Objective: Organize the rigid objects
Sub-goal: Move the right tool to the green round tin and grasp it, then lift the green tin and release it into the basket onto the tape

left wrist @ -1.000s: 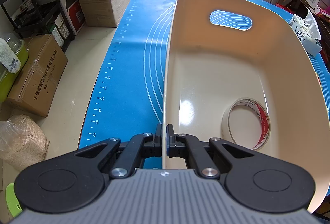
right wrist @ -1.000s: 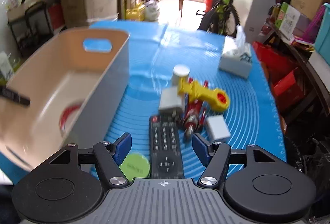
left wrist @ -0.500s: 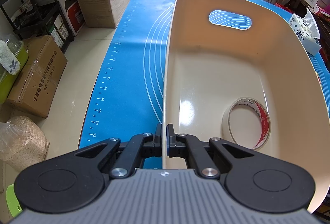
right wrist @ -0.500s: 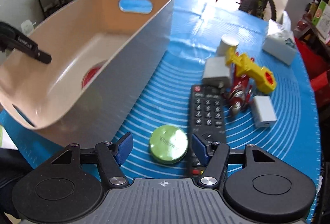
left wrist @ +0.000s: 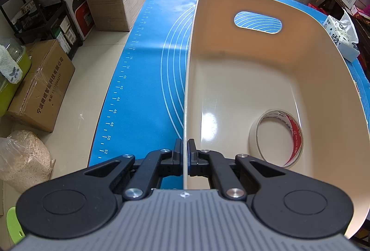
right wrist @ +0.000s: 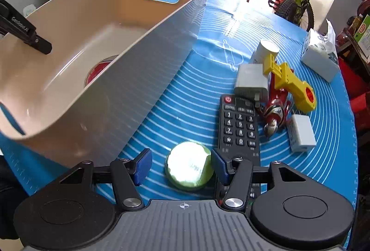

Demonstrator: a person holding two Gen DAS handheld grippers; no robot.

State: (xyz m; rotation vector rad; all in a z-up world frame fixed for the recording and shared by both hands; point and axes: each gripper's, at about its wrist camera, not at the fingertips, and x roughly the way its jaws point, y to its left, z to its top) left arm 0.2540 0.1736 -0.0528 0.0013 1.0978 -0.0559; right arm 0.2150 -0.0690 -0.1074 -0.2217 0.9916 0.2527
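Right gripper (right wrist: pixel 181 166): lowered since the earlier frame, fingers just been closing, spread around green tin (right wrist: pixel 189 165) on surface (right wrist: pixel 189 100), not gripping. Left gripper (left wrist: pixel 184 154): unmoved, fingers pinching tub (left wrist: pixel 231 80) rim, likely steadying it. Tape roll (left wrist: pixel 277 137) inside tub.

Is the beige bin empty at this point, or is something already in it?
Not empty. A roll of tape lies on the floor of the beige bin; nothing else shows inside. The green tin and remote are outside, on the mat.
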